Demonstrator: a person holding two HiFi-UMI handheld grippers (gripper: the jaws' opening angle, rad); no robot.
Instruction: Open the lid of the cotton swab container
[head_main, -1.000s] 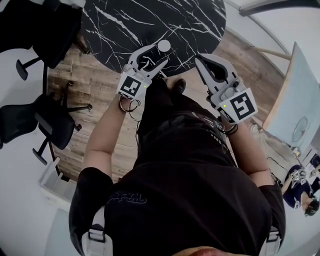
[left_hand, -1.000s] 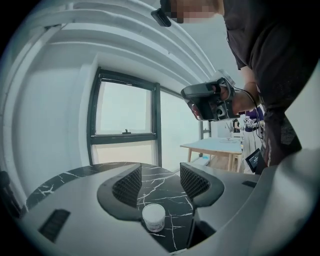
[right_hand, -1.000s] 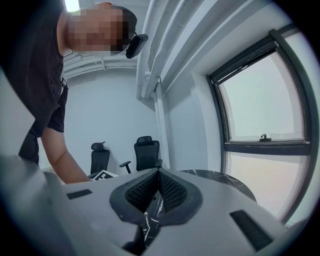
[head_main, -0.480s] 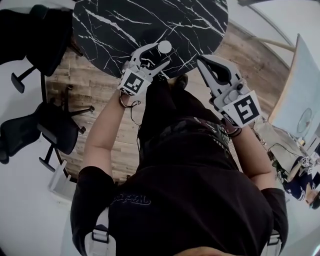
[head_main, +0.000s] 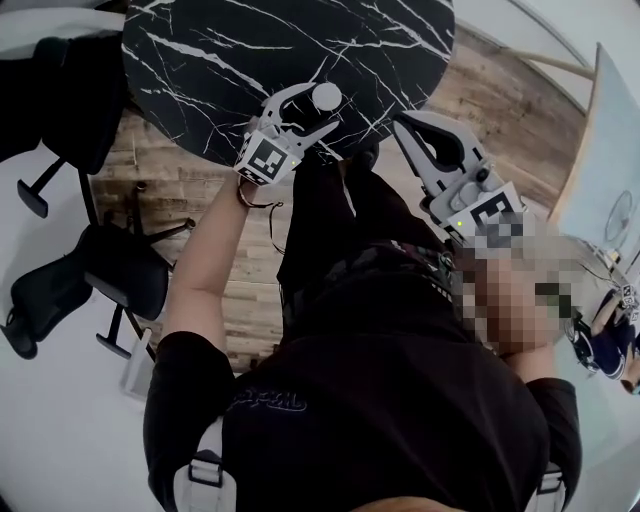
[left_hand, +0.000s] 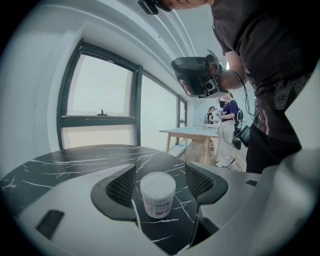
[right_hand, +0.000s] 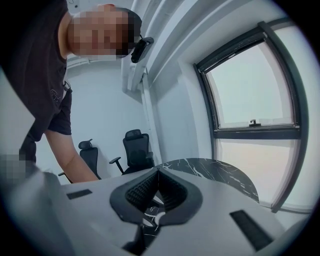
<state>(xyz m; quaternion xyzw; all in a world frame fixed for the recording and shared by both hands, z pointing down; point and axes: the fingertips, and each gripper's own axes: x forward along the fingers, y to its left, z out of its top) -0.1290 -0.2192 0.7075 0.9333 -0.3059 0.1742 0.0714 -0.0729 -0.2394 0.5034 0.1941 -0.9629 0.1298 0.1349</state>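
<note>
Cotton swab container (left_hand: 158, 194), pink label (left_hand: 159, 208) unreadable, between spread fingers (left_hand: 120, 187) of left gripper (left_hand: 161, 183).

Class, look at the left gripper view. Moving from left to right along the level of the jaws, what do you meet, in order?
Left-hand pad → cotton swab container, standing on the table between the pads and touching neither → right-hand pad → person's dark trousers.

Both grippers reach forward.
Left gripper (head_main: 320, 108) jaws have just been opening, tub (left_hand: 158, 194) between them untouched; right gripper (head_main: 403, 124) closed, empty.
</note>
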